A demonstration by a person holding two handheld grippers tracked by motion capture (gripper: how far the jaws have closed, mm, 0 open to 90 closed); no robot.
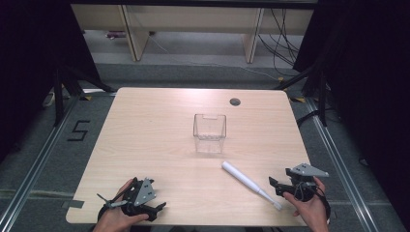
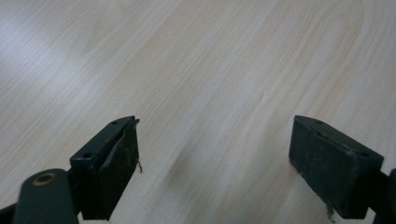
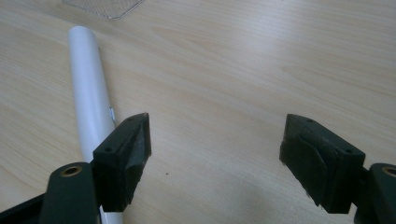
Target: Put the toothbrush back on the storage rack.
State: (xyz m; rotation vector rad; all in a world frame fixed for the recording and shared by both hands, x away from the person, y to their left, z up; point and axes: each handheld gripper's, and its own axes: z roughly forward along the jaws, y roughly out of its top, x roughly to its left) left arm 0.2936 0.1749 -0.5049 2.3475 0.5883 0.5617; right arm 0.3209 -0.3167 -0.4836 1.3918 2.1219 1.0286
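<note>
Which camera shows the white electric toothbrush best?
The high view: the whole white toothbrush lies in sight, handle to brush head, near the clear container. The right gripper view catches just its handle, partly behind a jaw. The left gripper view looks at bare table.

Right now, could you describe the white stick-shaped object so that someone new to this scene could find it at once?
Start at the light wooden table and find the clear plastic container standing near its middle. Nearer the person and to the right lies a white electric toothbrush, diagonal, its thin head end pointing toward the right gripper. It is the only opaque white, long thing there.

Left gripper [image 2: 215, 163] fingers [image 2: 116, 168] spread wide w/ nothing between, just over bare wood table [image 2: 210, 60].
</note>
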